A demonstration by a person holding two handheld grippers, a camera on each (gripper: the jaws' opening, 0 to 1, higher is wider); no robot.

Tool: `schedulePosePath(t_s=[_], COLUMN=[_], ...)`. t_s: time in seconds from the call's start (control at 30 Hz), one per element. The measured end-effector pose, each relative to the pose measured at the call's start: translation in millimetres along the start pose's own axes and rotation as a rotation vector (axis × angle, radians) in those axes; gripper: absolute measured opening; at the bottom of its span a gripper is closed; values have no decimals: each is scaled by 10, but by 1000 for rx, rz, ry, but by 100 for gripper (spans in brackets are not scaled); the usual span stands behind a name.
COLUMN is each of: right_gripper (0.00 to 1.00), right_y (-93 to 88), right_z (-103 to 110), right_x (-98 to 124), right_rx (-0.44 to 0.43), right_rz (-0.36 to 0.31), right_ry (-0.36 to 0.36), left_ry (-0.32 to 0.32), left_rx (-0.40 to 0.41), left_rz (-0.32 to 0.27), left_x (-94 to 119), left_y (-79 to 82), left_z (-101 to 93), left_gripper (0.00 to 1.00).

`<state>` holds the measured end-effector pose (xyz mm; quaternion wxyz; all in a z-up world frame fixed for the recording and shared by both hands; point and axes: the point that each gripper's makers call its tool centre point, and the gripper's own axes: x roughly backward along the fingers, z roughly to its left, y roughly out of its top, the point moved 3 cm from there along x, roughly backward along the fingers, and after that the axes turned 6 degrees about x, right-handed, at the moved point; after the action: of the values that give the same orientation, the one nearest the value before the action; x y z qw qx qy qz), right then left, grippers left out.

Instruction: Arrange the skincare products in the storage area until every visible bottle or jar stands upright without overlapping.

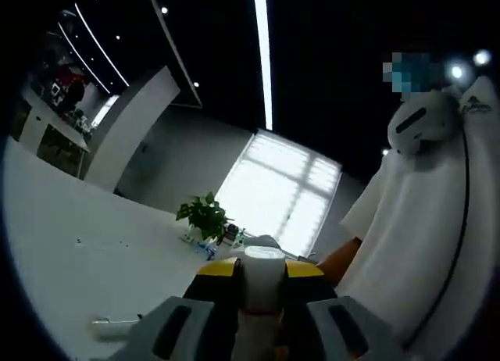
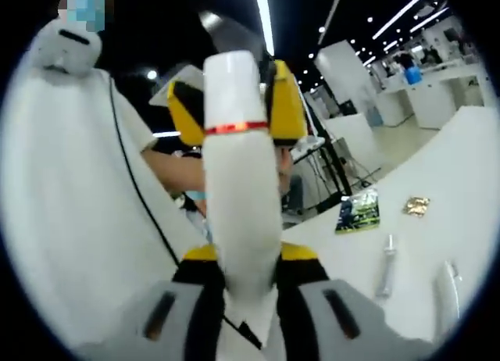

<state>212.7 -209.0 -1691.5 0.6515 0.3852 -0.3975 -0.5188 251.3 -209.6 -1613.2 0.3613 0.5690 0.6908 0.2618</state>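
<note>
White bottle (image 2: 238, 197) with red band, held in air between both grippers: right gripper (image 2: 242, 255) jaws pinch its base, left gripper (image 1: 254, 271) jaws pinch its cap. Not yet standing on table (image 2: 437, 189); placement remains.

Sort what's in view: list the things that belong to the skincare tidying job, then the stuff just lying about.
Job:
white bottle, red band, held between both claws
left claw
right claw

Lying about:
potted plant
green packet
gold wrapper
small white tube
white table
</note>
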Motion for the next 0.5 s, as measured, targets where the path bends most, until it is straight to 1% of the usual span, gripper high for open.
schedulePosePath(t_s=[0.03,0.07,0.13,0.2,0.23,0.27,0.3,0.33,0.37,0.4,0.43,0.47,0.5], right_gripper=[13,13,13,13,13,12,12,12,12,12,12,12,12], right_y=[-35,-20,-27,-30,-44,-52,-66,-75,-78,-96,-102,-102,-97], right_z=[-60,4,-44,-95,-127,-148,-162,-172,-189,-230,-239,-268,-276], right_x=[16,-2,-1,15,27,35,42,44,48,69,78,94,108], right_rx=[61,72,59,106,137,160,177,197,211,244,251,267,271], right_rz=[31,13,21,30,44,54,69,84,91,118,125,133,129], right_ry=[-43,0,-24,-46,-61,-74,-77,-90,-99,-122,-125,-146,-153], left_ry=[24,2,16,33,38,42,40,49,58,59,64,105,130], left_rx=[18,35,19,21,41,108,137,174,195,230,248,259,274], left_rz=[1,-8,-9,-19,-23,-33,-35,-42,-52,-72,-89,-110,-116], left_x=[12,19,52,60,57,68,73,95,105,132,156,205,245], left_y=[-2,4,-14,-22,-21,-21,-22,-20,-9,18,42,70,77], left_z=[34,13,30,24,25,19,13,24,36,32,38,92,123], left_gripper=[19,19,20,21,22,23,24,26,27,27,27,29,31])
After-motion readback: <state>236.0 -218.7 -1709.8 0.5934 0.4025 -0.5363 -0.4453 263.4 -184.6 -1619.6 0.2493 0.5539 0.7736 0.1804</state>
